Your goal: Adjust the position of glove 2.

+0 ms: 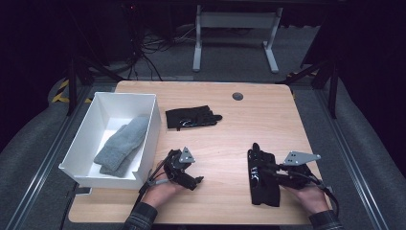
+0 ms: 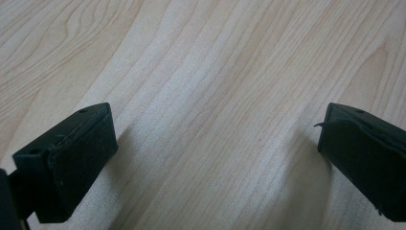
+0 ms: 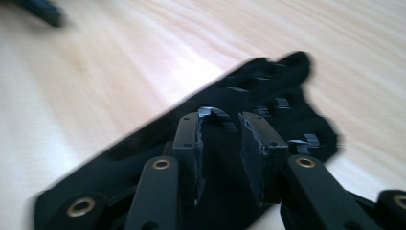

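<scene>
From above, the right tongs sit over a black glove flat on the desk, placed for a pickup. The left tongs hang spread over bare wood, nothing between them. The right tongs' own camera shows them slightly parted, not pinching the glove below.

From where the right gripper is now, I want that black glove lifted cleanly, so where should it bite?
Grip the glove at its cuff end, nearest the person, coming straight down from above. It lies flat and lengthwise on the table, and the cuff looks broad and plain while the far end splits into floppy fingers. The right gripper hangs over its middle, jaws slightly apart.
</scene>
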`<state>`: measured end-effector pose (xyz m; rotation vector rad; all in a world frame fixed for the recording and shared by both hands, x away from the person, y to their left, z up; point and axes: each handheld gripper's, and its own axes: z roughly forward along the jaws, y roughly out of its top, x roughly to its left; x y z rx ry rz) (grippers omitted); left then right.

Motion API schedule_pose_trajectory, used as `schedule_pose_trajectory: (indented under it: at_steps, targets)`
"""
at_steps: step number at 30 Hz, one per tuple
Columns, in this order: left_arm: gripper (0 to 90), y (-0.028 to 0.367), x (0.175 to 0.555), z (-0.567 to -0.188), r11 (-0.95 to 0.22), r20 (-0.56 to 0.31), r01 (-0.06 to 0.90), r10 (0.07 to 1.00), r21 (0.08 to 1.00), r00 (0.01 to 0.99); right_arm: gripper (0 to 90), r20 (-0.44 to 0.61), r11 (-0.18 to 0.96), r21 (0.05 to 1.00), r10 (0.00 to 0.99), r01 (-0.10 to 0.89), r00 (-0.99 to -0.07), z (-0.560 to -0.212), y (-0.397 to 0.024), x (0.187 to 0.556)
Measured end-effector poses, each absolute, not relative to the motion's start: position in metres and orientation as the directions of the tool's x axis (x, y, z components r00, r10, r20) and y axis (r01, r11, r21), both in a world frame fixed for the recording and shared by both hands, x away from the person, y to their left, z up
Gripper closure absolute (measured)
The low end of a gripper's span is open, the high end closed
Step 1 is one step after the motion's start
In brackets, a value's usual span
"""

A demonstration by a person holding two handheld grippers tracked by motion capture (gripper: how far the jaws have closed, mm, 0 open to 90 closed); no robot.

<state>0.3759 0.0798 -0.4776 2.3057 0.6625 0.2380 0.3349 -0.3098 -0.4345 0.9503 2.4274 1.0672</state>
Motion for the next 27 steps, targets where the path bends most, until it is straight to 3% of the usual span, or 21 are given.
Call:
schedule_pose_trajectory:
  at_steps: [7, 15, 23, 27]
  targets:
    - [0.0, 0.08, 0.376, -0.478, -0.614, -0.019, 0.391, 0.521, 0.685, 0.853, 53.3, -0.059, 0.47, 0.736, 0.761, 0.486, -0.647, -0.44, -0.329, 0.358]
    - [0.0, 0.08, 0.377, -0.478, -0.616, -0.019, 0.389, 0.519, 0.685, 0.854, 35.6, -0.016, 0.359, 0.755, 0.847, 0.548, -0.532, -0.456, -0.36, 0.382]
    - [0.1, 0.08, 0.378, -0.477, -0.619, -0.019, 0.387, 0.515, 0.683, 0.857, 29.4, -0.019, 0.342, 0.742, 0.871, 0.577, -0.492, -0.463, -0.367, 0.39]
    - [12.2, 0.081, 0.38, -0.471, -0.62, -0.03, 0.406, 0.525, 0.671, 0.851, 25.4, -0.017, 0.347, 0.735, 0.869, 0.583, -0.495, -0.464, -0.365, 0.391]
